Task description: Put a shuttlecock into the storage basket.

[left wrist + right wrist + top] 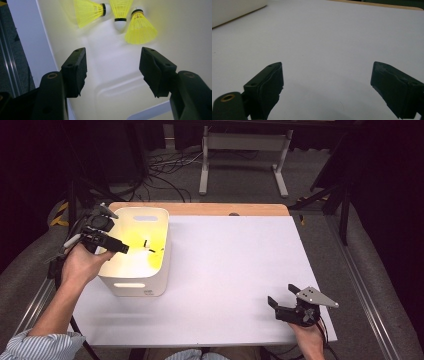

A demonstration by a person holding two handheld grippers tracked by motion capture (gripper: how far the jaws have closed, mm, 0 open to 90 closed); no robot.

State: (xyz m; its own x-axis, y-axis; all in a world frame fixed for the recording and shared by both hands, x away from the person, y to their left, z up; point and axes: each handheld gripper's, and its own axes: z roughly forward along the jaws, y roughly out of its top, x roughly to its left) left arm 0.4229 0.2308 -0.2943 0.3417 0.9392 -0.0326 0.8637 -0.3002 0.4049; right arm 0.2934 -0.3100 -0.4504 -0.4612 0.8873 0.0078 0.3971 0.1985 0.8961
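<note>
Left gripper [124,249] poised over the near-left rim of the white bin [160,245], reaching in from the left edge of the table [230,270]. Jaws parted, nothing between them, pads bare. Seen along those jaws in the left gripper view [113,72]: three yellow shuttlecocks lying on the bin's pale floor beyond the fingertips. First shuttlecock [88,11] on its side at upper left, black-banded cork pointing right. Second shuttlecock [120,12] in the middle, cork pointing toward the jaws. Third shuttlecock [140,28] at right, skirt flaring toward the jaws, closest to the right-hand jaw but clear of it. All three bunched together near one wall, corks almost meeting; touching or not, cannot tell. From the high view, only a yellow glow and small dark marks inside the bin.

Right gripper [282,301] held low at the near-right corner of the table, well apart from the bin, grey three-cornered plate on top. Jaws spread wide in the right gripper view [327,82], empty, over bare white tabletop, a curve of the bin's wall at upper left
</note>
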